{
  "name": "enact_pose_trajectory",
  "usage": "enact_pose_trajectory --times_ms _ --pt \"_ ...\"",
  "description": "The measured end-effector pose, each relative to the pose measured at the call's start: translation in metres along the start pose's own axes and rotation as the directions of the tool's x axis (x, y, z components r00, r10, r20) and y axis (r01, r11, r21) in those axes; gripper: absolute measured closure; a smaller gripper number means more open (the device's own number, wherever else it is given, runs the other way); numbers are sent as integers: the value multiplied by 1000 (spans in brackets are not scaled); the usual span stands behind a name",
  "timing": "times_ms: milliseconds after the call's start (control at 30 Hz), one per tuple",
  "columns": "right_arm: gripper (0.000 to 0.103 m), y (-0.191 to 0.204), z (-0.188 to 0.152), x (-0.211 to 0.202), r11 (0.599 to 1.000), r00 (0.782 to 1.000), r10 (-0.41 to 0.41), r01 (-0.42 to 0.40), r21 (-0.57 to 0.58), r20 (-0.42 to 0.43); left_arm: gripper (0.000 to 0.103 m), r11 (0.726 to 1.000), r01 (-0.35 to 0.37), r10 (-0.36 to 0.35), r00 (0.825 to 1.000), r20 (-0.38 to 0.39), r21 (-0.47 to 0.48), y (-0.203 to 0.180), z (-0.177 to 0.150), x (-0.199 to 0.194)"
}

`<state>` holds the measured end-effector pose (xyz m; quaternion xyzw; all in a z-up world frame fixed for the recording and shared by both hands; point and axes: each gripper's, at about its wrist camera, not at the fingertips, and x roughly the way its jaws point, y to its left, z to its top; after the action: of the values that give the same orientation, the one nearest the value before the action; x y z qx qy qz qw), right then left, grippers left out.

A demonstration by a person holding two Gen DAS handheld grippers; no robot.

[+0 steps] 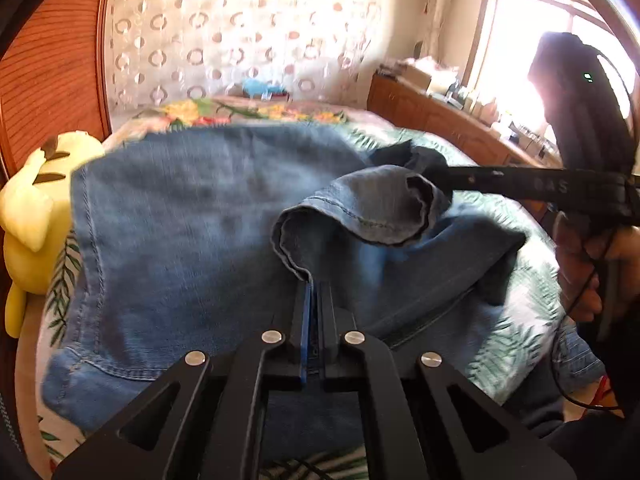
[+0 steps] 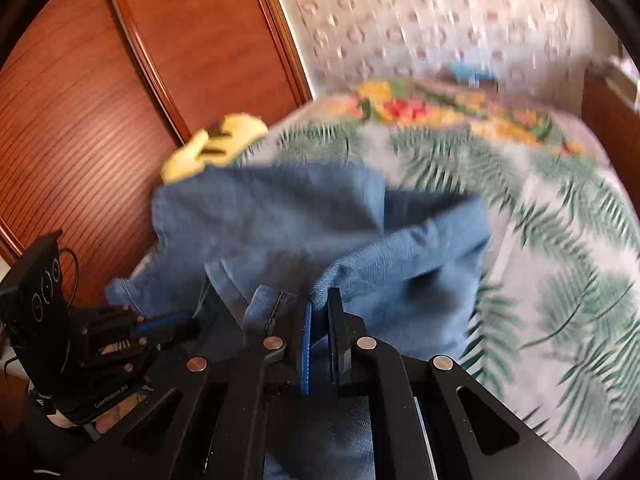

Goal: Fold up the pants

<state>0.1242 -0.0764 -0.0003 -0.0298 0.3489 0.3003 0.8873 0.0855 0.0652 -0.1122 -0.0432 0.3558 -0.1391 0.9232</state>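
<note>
Blue denim pants (image 1: 192, 232) lie spread on a bed, with a leg end lifted and curled over the rest. My left gripper (image 1: 314, 286) is shut on the hem of the pants at the near middle. My right gripper (image 2: 322, 296) is shut on another part of the pants (image 2: 400, 248). In the left wrist view the right gripper (image 1: 440, 178) reaches in from the right and pinches the raised leg end (image 1: 384, 208). In the right wrist view the left gripper (image 2: 176, 326) shows at the lower left, holding denim.
The bed has a palm-leaf and flower cover (image 2: 540, 240). A yellow plush toy (image 1: 32, 216) lies at the bed's left edge against a wooden wardrobe (image 2: 120, 100). A wooden dresser (image 1: 440, 120) with clutter stands under a bright window at the right.
</note>
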Motion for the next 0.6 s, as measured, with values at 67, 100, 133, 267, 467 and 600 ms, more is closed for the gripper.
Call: enact_pose_trajectory --times_ms 67,100,133,267,467,600 --pt "97 0 8 -11 1000 999 -10 11 -25 39 100 1000 17 -18 999 30 10 -5 5 -13" --pt "98 0 14 -16 999 999 -12 13 -37 52 100 999 24 -25 999 41 25 -10 7 -19" --pt "98 1 20 -20 999 998 -16 19 -49 65 100 999 23 -24 999 45 32 -12 8 -22" --pt "98 8 45 -34 996 994 -14 24 -88 112 100 999 7 -10 997 80 46 -15 15 -39" --pt "98 40 75 -35 977 993 7 19 -212 118 101 999 -27 23 988 150 23 1 22 -74" --pt "98 63 93 -9 962 996 55 -33 -269 75 101 998 -68 69 983 167 -8 21 17 -92"
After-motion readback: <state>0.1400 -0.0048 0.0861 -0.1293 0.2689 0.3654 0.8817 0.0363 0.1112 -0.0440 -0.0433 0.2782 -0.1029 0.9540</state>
